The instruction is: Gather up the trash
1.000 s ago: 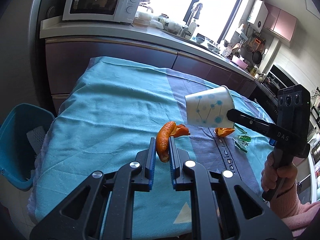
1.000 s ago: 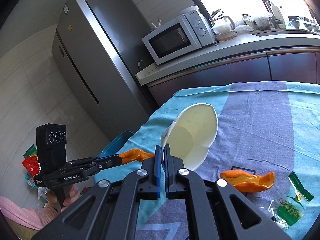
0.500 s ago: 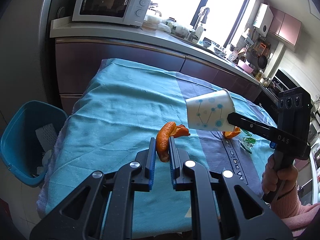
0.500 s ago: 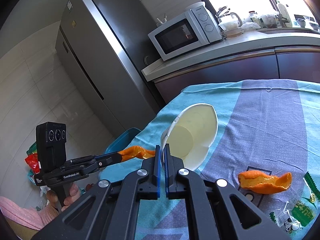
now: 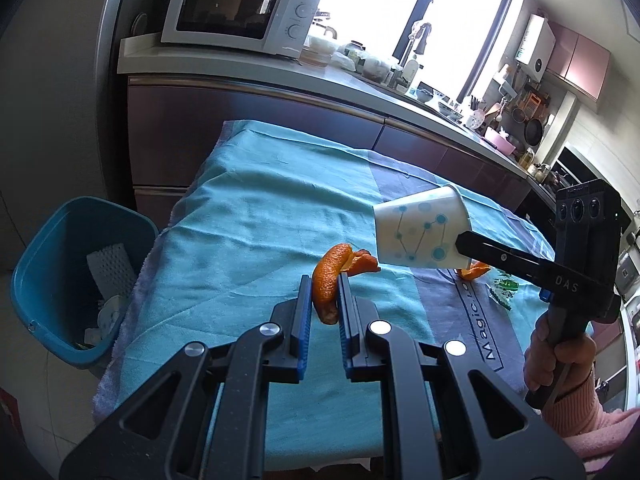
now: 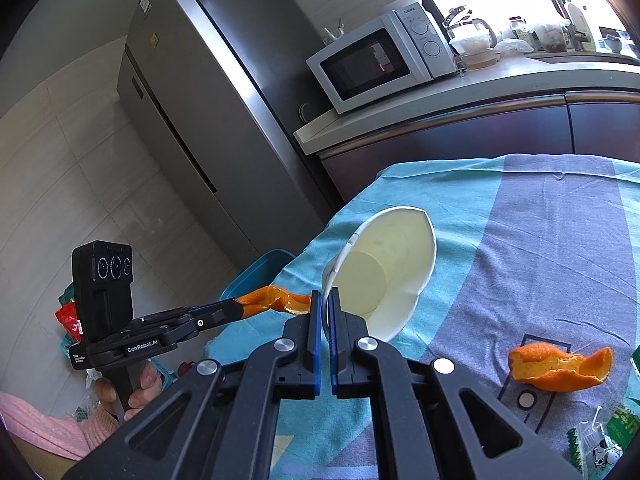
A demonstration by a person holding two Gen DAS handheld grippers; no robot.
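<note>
- Left wrist view: the left gripper (image 5: 323,295) pinches a curled piece of orange peel (image 5: 334,278) between its blue pads, the peel sticking up and forward past the fingertips.
- Below and ahead of this claw lies a table under a teal and grey cloth (image 5: 256,216).
- To the claw's left, down on the floor beside the table edge, stands a blue bin (image 5: 48,276) with white scraps inside.
- To its right, level with the fingertips, the right gripper (image 5: 464,246) holds a white paper cup (image 5: 420,236) printed with blue dots, tilted on its side; a hand (image 5: 560,356) in a pink sleeve grips the handle.
- Beyond that cup a second bit of peel (image 5: 474,271) and a green wrapper (image 5: 505,285) lie on the cloth.
- Right wrist view: the right gripper (image 6: 325,300) has its pads pressed together on the squashed rim of the paper cup (image 6: 384,276), whose open mouth faces the camera.
- To this claw's left, the left gripper (image 6: 236,310) carries the orange peel (image 6: 276,300), its tip just beside the right fingertips.
- To the right and nearer, a loose peel (image 6: 560,366) rests on the cloth, with wrappers (image 6: 600,436) at the lower right corner.
- Behind the left gripper, part of the blue bin (image 6: 256,272) shows past the table edge.
</note>
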